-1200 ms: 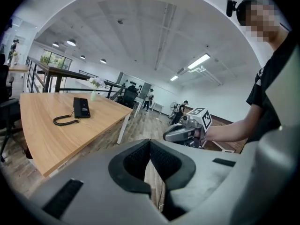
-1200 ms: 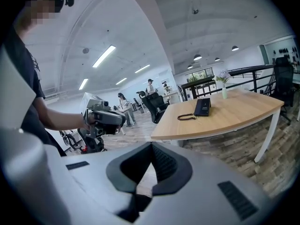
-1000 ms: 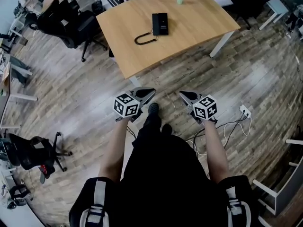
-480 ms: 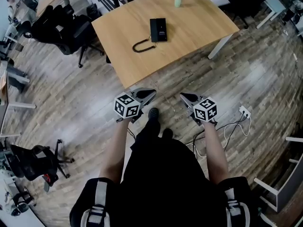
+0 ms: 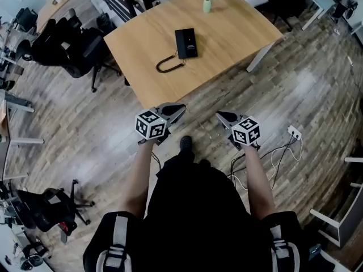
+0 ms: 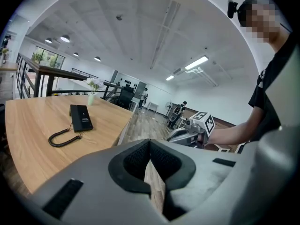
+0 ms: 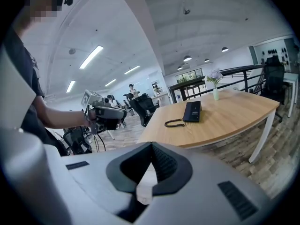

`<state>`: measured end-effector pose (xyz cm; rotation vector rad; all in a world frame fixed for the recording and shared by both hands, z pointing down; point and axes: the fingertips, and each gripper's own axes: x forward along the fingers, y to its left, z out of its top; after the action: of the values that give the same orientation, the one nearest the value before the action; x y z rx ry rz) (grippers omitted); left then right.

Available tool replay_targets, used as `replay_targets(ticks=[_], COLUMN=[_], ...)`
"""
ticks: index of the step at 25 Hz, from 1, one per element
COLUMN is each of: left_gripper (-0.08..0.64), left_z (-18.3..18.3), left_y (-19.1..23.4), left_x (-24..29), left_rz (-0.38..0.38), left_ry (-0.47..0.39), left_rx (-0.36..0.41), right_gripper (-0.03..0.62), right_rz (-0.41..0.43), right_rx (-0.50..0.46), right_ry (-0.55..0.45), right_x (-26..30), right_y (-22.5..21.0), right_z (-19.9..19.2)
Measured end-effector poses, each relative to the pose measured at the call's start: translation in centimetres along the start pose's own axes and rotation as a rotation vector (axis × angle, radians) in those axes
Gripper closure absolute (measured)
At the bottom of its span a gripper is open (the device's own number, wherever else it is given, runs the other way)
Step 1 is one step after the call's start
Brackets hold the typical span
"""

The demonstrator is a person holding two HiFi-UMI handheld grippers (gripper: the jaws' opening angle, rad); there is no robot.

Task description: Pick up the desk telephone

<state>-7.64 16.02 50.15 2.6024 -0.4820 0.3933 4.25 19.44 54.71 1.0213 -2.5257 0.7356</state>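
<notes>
Left of the table (image 5: 238,38), black swivel office chairs (image 5: 71,41) with padded backs, parked on grey-brown plank flooring (image 5: 96,118).

On the table's smooth, pale wood top, in its left half: the desk telephone (image 5: 186,43), a flat black rectangular slab, lying untouched. From its near left corner, a black coiled cord (image 5: 168,66) bent into a hook shape toward the table's front edge. At the table's far edge, a small pale green vase (image 5: 207,4) holding lilac flowers.

Short of the table's near corner, over the floor and well apart from the telephone: left gripper (image 5: 179,108), a grey moulded shell with black ribbed pads, jaws pressed together on nothing. Just to its right, also clear of the table, right gripper (image 5: 219,115), same build, jaws likewise closed and empty.

Further right of the table, a small white power strip (image 5: 293,132) lying on the planks.
</notes>
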Motion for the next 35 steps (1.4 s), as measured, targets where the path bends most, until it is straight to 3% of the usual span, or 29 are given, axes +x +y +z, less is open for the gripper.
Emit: replay_targets(ticks=[14, 35], left_gripper=[0.537, 0.537], left_z=[2.3, 3.8], left_y=[3.4, 9.8], left_x=[3.0, 2.2], left_rz=[-0.086, -0.099], left_ry=[0.008, 0.015], left_rx=[0.029, 0.020], right_gripper=[0.569, 0.569], right_rz=[-0.104, -0.120], right_rx=[0.051, 0.018], right_ry=[-0.032, 0.003], right_x=[0.7, 6.4], right_y=[-3.7, -4.5], right_z=[1.8, 4.2])
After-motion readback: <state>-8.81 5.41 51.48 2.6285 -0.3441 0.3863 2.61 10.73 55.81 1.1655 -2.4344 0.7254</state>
